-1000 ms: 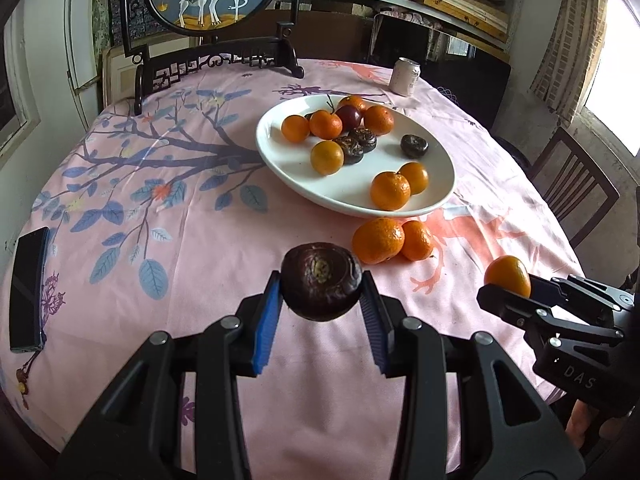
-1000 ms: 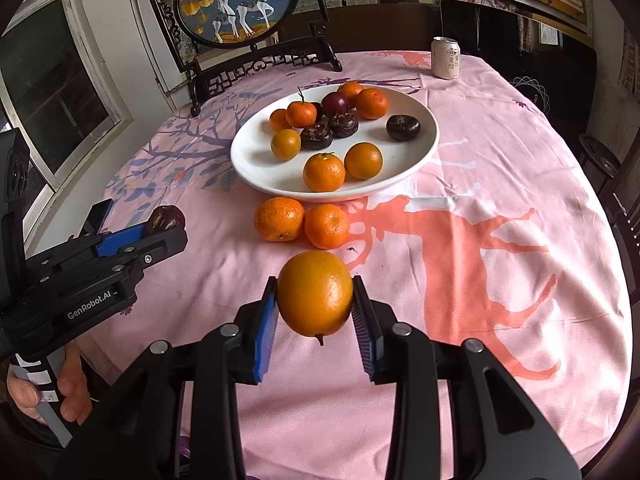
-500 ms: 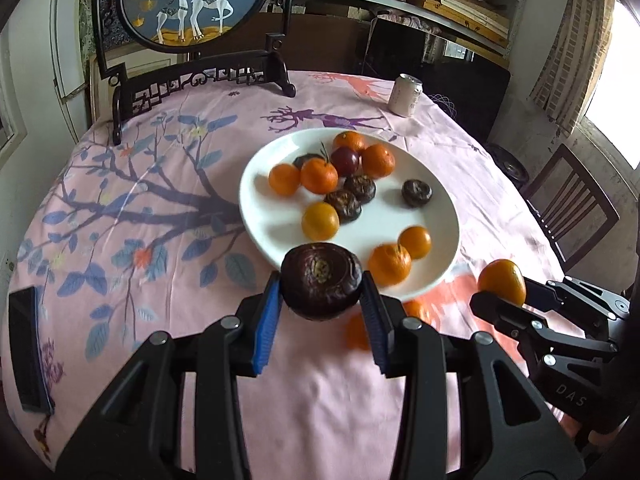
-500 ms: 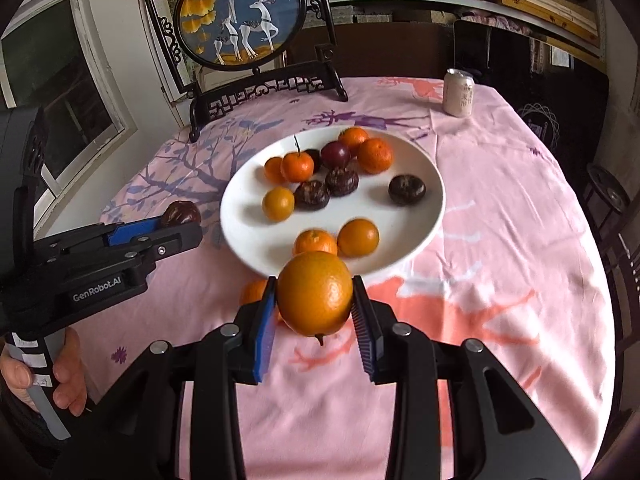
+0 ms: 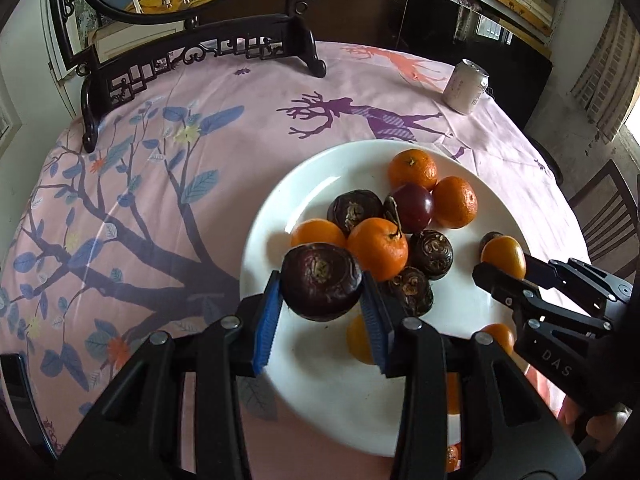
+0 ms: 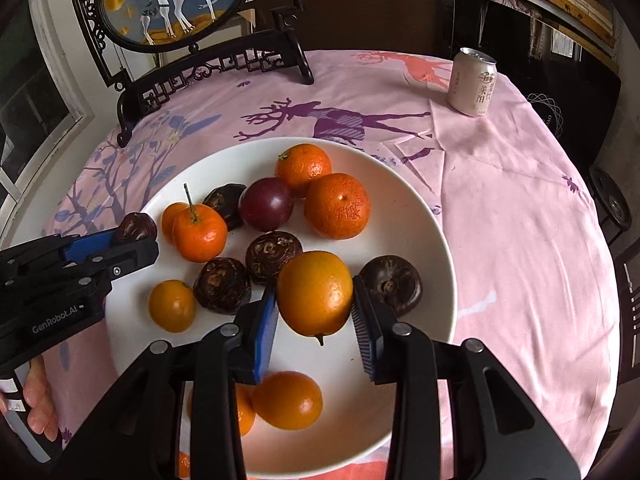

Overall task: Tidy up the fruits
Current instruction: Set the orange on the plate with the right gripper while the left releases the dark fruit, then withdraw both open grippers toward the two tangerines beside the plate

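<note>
Can [image 6: 473,82], framed deer panel [image 6: 176,0], crowded plate [image 6: 432,216]

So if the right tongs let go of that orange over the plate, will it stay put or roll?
The orange is round and smooth, so it will probably roll a little. The white plate looks dished, which should hold it in. Neighbouring fruit, such as the dark fruit, would likely stop it.
</note>
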Demonstrator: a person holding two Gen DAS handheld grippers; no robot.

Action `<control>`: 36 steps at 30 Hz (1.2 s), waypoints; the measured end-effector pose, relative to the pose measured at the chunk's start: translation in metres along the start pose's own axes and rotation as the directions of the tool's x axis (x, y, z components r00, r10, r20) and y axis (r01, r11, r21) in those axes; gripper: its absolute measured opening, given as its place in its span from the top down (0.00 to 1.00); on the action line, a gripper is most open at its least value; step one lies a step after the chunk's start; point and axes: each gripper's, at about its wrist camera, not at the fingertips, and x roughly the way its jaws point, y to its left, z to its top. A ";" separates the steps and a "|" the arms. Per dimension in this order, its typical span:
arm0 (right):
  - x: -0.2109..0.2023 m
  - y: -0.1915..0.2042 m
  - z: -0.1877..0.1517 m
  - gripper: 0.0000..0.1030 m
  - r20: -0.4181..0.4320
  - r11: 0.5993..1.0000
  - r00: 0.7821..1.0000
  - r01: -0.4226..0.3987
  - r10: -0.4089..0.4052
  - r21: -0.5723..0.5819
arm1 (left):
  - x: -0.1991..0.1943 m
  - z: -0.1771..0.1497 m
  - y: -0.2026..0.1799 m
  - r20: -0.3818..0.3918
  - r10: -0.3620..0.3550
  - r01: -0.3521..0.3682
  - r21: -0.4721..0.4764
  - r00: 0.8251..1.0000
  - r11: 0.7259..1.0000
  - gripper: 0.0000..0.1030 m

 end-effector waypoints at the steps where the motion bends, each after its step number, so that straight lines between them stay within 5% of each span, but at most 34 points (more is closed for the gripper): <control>1: 0.002 -0.001 0.001 0.65 0.001 1.000 1.000 0.000 0.000 0.003 | 0.003 0.001 0.000 0.001 0.003 -0.003 0.000 1.000 1.000 0.61; 2: 0.003 -0.002 0.002 0.64 0.005 1.000 1.000 0.000 0.000 0.007 | 0.004 0.002 0.000 0.002 0.005 -0.005 0.001 1.000 1.000 0.61; 3: 0.004 -0.002 0.004 0.50 0.013 1.000 1.000 -0.001 0.001 0.008 | 0.005 0.003 0.000 0.004 0.009 -0.009 -0.001 1.000 1.000 0.60; 4: 0.002 -0.002 0.005 0.32 0.027 1.000 1.000 0.015 -0.015 0.007 | 0.004 0.004 0.001 0.010 0.010 -0.010 -0.006 1.000 1.000 0.47; 5: -0.003 -0.001 0.006 0.29 0.053 0.999 0.998 0.043 -0.044 0.005 | 0.001 0.004 0.001 0.022 0.011 -0.011 -0.011 1.000 1.000 0.21; 6: -0.010 0.001 0.005 0.25 0.075 0.998 0.995 0.067 -0.067 -0.005 | -0.006 0.004 0.001 0.047 0.015 -0.014 -0.016 0.999 1.000 0.13; 10: -0.051 0.007 -0.005 0.07 0.142 0.993 0.984 0.116 -0.110 -0.032 | -0.043 -0.004 -0.004 0.127 0.009 -0.011 0.016 0.992 1.000 0.10; 16: -0.114 0.017 -0.066 0.01 0.199 0.995 0.976 0.092 -0.084 -0.027 | -0.093 -0.065 -0.018 0.180 -0.014 0.002 0.065 0.984 0.998 0.03; 23: -0.126 0.037 -0.150 0.01 0.113 0.997 0.990 0.082 -0.083 0.009 | -0.102 -0.146 -0.025 0.125 -0.035 0.021 0.110 0.992 0.994 0.03; 36: -0.135 0.045 -0.155 0.01 0.123 0.995 0.988 0.097 -0.098 0.011 | -0.123 -0.156 -0.014 0.174 -0.010 0.001 0.051 0.985 0.999 0.03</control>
